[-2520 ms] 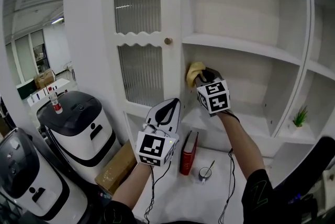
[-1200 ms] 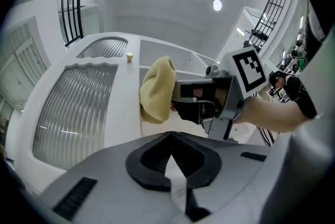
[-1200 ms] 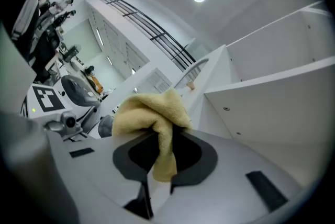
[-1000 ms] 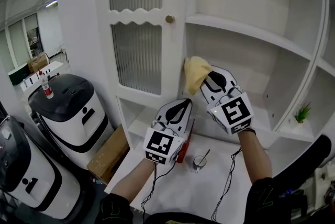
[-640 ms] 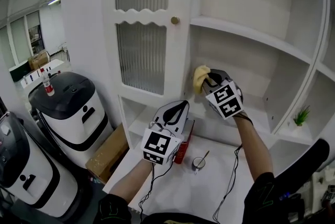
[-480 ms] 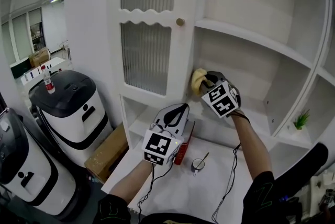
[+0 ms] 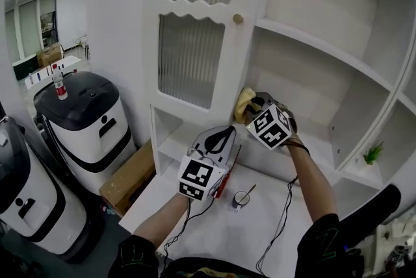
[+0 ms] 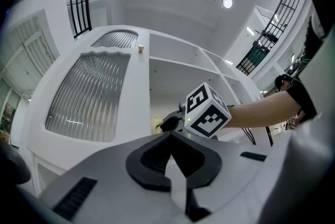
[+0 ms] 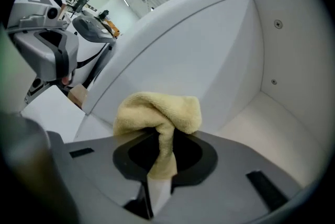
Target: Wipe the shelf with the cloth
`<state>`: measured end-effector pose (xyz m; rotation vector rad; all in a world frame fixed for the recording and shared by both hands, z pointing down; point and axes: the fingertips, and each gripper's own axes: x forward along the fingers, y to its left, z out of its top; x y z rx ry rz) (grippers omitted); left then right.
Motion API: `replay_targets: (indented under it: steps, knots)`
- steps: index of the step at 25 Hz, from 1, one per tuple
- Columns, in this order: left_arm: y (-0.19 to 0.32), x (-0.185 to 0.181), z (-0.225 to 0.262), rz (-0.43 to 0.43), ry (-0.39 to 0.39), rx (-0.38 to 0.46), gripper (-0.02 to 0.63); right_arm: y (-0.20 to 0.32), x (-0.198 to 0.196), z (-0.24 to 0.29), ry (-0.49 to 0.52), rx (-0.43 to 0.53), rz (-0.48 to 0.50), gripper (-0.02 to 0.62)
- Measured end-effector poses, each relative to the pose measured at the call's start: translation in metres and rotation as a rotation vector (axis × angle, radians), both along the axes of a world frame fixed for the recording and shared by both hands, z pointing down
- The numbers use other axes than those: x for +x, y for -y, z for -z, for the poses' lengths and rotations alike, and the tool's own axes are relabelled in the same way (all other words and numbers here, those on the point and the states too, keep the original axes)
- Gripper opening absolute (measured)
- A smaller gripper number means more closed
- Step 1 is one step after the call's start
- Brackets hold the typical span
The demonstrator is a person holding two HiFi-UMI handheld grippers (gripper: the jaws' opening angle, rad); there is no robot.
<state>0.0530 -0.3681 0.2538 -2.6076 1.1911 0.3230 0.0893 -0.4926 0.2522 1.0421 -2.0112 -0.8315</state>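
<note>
A yellow cloth (image 7: 244, 103) is bunched at the left end of a white cabinet's open shelf (image 7: 323, 143), close to the compartment's left wall. My right gripper (image 7: 254, 105) is shut on it. In the right gripper view the cloth (image 9: 157, 113) bulges out above the closed jaws of the right gripper (image 9: 159, 163), with a white panel just behind it. I cannot tell whether it touches the panel. My left gripper (image 7: 223, 133) hangs lower, in front of the cabinet, shut and holding nothing. The left gripper (image 8: 170, 165) looks up at the cloth (image 8: 156, 124).
A ribbed-glass door with a round knob (image 7: 238, 19) stands left of the shelf. On the white counter (image 7: 201, 225) below are a red book (image 7: 221, 186) and a cup with a spoon (image 7: 240, 199). A small plant (image 7: 372, 153) sits far right. White-and-black machines (image 7: 91, 121) and a cardboard box (image 7: 130, 179) stand left.
My right gripper has carried the cloth from in front of the cabinet into the shelf's left end and a little lower. The left gripper has stayed low and shut.
</note>
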Motion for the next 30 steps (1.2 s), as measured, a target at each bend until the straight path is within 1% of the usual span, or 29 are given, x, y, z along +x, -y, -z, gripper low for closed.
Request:
replay_targets:
  steps: [3, 7, 15, 17, 20, 22, 24, 27, 29, 30]
  knots:
    - [-0.001, 0.004, -0.009, -0.011, -0.003, -0.022, -0.002, -0.015, -0.007, -0.004, -0.037, -0.004, 0.029, 0.052]
    - [0.000, 0.005, -0.022, -0.014, -0.009, -0.052, -0.002, -0.038, -0.016, -0.004, -0.054, -0.006, 0.078, 0.052]
    - [-0.013, 0.002, -0.046, 0.032, 0.028, -0.055, -0.002, -0.076, -0.031, -0.008, -0.054, 0.007, 0.156, 0.052]
    - [-0.016, 0.000, -0.050, 0.042, 0.036, -0.053, -0.002, -0.090, -0.035, -0.008, -0.052, 0.009, 0.206, 0.052]
    - [-0.025, -0.004, -0.058, 0.053, 0.068, -0.047, -0.002, -0.120, -0.043, -0.007, -0.037, -0.002, 0.343, 0.052]
    - [-0.027, -0.007, -0.060, 0.064, 0.070, -0.045, -0.002, -0.140, -0.053, 0.002, -0.013, 0.000, 0.441, 0.052]
    - [-0.029, -0.011, -0.060, 0.073, 0.066, -0.044, -0.002, -0.159, -0.061, 0.012, 0.003, 0.009, 0.514, 0.052]
    - [-0.032, -0.016, -0.063, 0.085, 0.070, -0.042, -0.002, -0.177, -0.060, 0.023, 0.018, 0.038, 0.569, 0.052]
    - [-0.032, -0.019, -0.064, 0.087, 0.065, -0.047, -0.002, -0.178, -0.057, 0.031, 0.053, 0.061, 0.566, 0.052]
    - [-0.032, -0.020, -0.065, 0.087, 0.062, -0.050, -0.002, -0.175, -0.055, 0.035, 0.075, 0.070, 0.549, 0.052]
